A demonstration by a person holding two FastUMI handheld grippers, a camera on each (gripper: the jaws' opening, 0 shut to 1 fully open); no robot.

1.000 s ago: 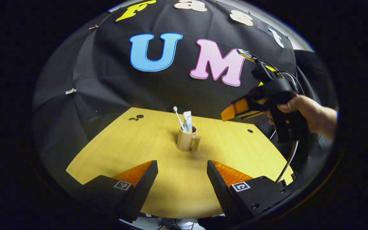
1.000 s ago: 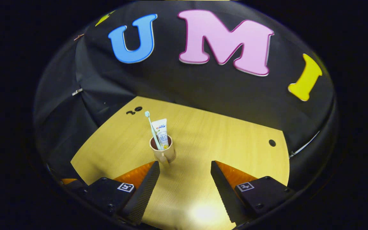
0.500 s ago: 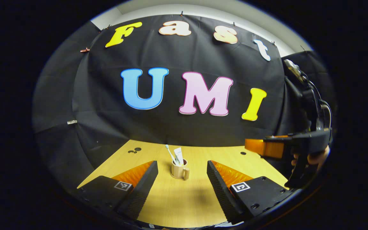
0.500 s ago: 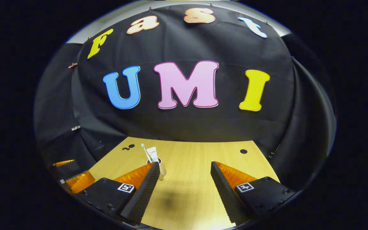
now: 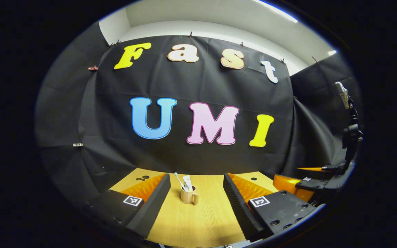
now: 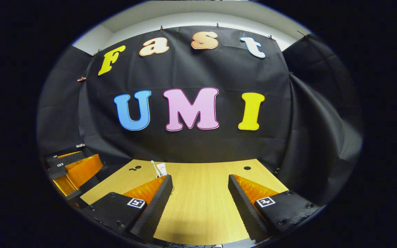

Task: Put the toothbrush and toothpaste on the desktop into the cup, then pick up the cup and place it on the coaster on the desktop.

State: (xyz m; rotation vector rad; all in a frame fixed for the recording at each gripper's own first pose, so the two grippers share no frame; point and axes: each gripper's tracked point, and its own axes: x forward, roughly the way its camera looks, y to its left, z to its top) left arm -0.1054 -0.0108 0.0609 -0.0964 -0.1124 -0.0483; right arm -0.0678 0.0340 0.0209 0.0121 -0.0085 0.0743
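Both my grippers are just hanging out up in the air, pointed level at the far side of the booth. My left gripper (image 5: 195,199) has its jaws spread wide, nothing between them. My right gripper (image 6: 200,203) is the same deal, jaws wide apart and gripping nothing. From the left gripper view I can see my right one off at the right edge, and from the right gripper view my left one sits low at the left edge.
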